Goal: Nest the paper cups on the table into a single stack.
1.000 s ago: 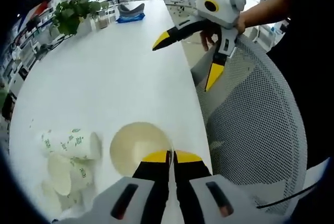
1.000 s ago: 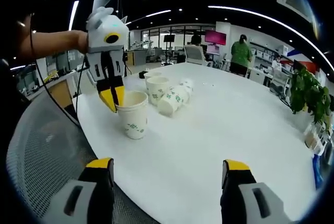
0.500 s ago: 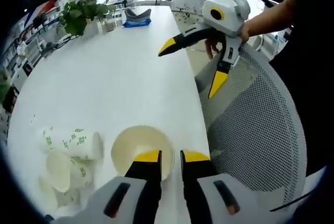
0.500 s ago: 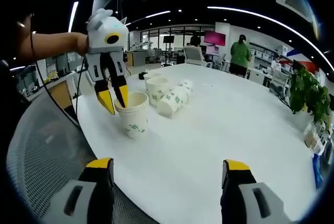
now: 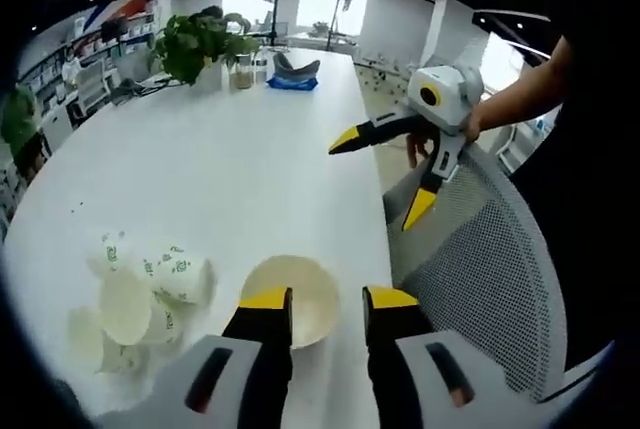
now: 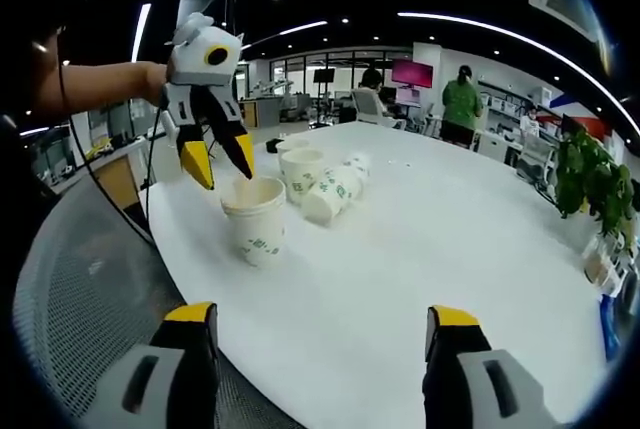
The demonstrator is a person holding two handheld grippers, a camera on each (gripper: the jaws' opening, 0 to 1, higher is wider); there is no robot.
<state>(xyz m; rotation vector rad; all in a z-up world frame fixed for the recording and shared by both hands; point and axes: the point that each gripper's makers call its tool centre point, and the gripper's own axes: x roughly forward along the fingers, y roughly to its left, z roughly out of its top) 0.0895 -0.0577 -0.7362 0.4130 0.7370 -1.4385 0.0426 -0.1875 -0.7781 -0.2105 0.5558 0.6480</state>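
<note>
Left gripper view
- left gripper: jaws apart, nothing between them; yellow tips sit over the near rim of the upright cup, no contact visible.
- upright cup: paper cup standing mouth-up near the table edge, directly ahead of the jaws.
- cup cluster: several paper cups with green print, some lying on their sides, just left of the upright cup, close but apart from it.
- right gripper: comes in from the right, held by a hand, jaws spread wide, empty, above the table edge and the chair.
- table: white, long; potted plant and a blue item at the far end.
- mesh chair: grey backrest, right of the table edge.

Right gripper view
- right gripper: jaws released, wide apart, empty, over the near table edge.
- left gripper: enters from the left, jaws parted, tips just above the upright cup, not gripping it.
- cup cluster: beyond the upright cup, some standing, some tipped over, touching each other.
- table: white surface, plant at the right end.
- background: people standing in the office far back.
</note>
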